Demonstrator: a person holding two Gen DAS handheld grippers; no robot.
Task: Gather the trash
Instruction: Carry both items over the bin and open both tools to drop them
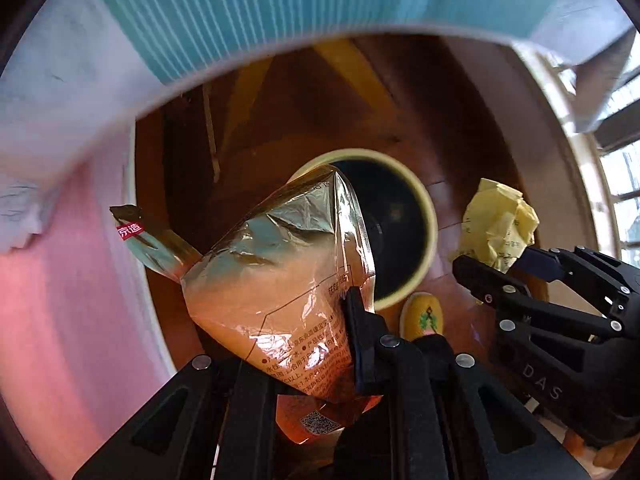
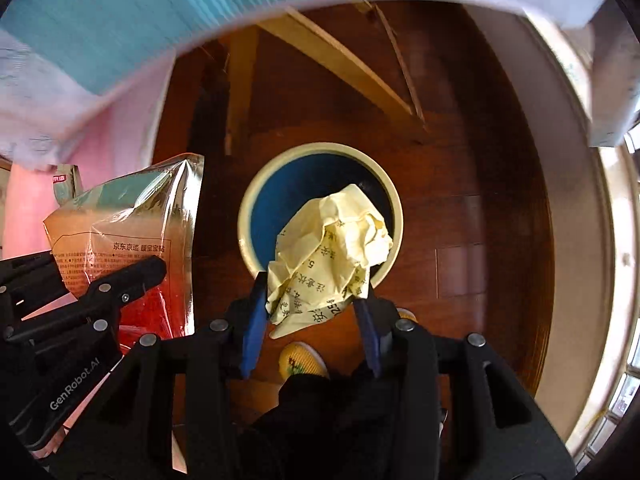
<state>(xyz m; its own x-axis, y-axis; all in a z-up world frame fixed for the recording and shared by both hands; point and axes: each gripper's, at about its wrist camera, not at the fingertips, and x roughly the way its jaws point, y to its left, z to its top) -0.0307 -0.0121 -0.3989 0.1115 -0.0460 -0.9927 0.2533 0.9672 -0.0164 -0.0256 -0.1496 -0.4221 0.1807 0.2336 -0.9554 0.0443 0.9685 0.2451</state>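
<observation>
A round bin with a cream rim (image 1: 430,216) (image 2: 248,216) and a dark inside stands on the wooden floor below both grippers. My left gripper (image 1: 348,312) (image 2: 132,276) is shut on a shiny orange and silver foil packet (image 1: 272,280) (image 2: 120,232), which hangs over the bin's left edge. My right gripper (image 2: 314,292) (image 1: 500,264) holds a crumpled yellow paper ball (image 2: 332,240) (image 1: 496,216) between its blue pads. In the right wrist view the paper hangs over the bin's mouth.
A person's foot in a yellow slipper (image 2: 300,360) (image 1: 424,316) stands just in front of the bin. A teal striped cloth (image 1: 280,20) overhangs the top, with a pink surface (image 1: 60,300) at left. Pale wooden beams (image 2: 340,60) cross behind the bin. A window (image 1: 624,184) lies at right.
</observation>
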